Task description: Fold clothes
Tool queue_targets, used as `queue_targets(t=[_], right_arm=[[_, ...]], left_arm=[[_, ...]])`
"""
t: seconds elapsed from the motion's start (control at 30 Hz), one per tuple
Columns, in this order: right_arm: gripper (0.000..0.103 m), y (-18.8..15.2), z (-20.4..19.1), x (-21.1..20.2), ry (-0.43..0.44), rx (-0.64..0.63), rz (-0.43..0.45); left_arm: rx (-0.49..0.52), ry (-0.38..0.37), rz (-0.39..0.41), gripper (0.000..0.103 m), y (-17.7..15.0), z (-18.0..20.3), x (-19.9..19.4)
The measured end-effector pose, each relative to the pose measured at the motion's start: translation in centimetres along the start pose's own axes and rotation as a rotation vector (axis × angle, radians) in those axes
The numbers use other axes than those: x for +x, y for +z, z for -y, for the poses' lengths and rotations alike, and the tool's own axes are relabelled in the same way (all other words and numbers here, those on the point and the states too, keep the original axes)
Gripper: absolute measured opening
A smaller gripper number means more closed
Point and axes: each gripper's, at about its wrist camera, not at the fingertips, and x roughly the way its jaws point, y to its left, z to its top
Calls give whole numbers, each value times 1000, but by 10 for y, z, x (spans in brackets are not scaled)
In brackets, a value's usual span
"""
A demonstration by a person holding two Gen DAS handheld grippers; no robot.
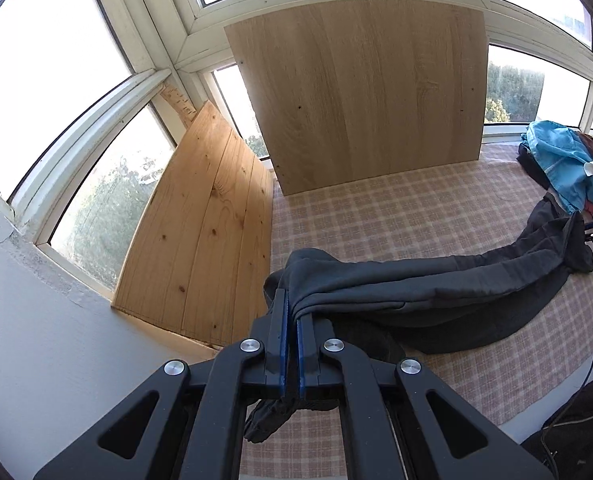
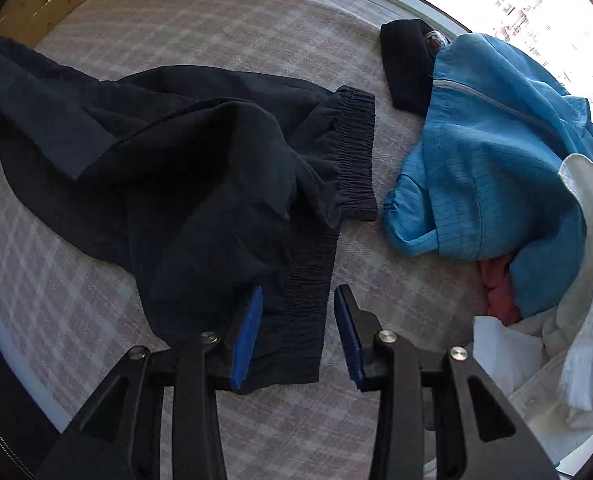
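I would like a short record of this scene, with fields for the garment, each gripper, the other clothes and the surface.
garment: dark trousers, spread out, one end lifted
left gripper: shut on the trousers' cloth
right gripper: open, elastic waistband end between its fingers
other clothes: blue jacket on a pile beside the trousers
surface: checked cloth

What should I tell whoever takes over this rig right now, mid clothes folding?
Left gripper: shut on one end of the dark trousers, lifting it.
Right gripper: jaws open over the elastic waistband end, not gripping.
Trousers lie stretched across the checked cloth; a pile with a blue garment and white shirt waits at the side.
Done: trousers laid out.
Left: fold them, then the pile.
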Motion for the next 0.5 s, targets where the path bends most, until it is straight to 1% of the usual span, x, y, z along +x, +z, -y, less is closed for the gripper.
queue_targets(t=[0.13,0.17,0.2,0.27,0.3,0.33,0.4,0.47,0.5], right_arm=[[37,19,-3,0,-14,-8,79],[37,22,-3,3,1,-7,87],[37,25,-4,7,40,-3,82],[34,23,-11,20,96,-24,46],[16,21,-16,26,119,-40,22],[6,16,-21,30,145,-57,0],[5,-2,-31,29,215,-92,-41],[5,-27,-39,20,317,-135,-89],[5,-38,-40,15,334,-151,-108]], left_arm=[[-42,4,-16,3,-12,-8,1],[-53,5,-19,3,-15,-10,1],[-63,5,-23,3,-17,-11,2],[-68,6,-37,3,-21,-12,3],[-69,8,-44,3,-23,-13,4],[-70,10,-52,3,-26,-13,4],[-78,11,-63,3,-30,-16,6],[-84,13,-74,3,-34,-18,7],[-87,13,-78,3,-35,-18,9]])
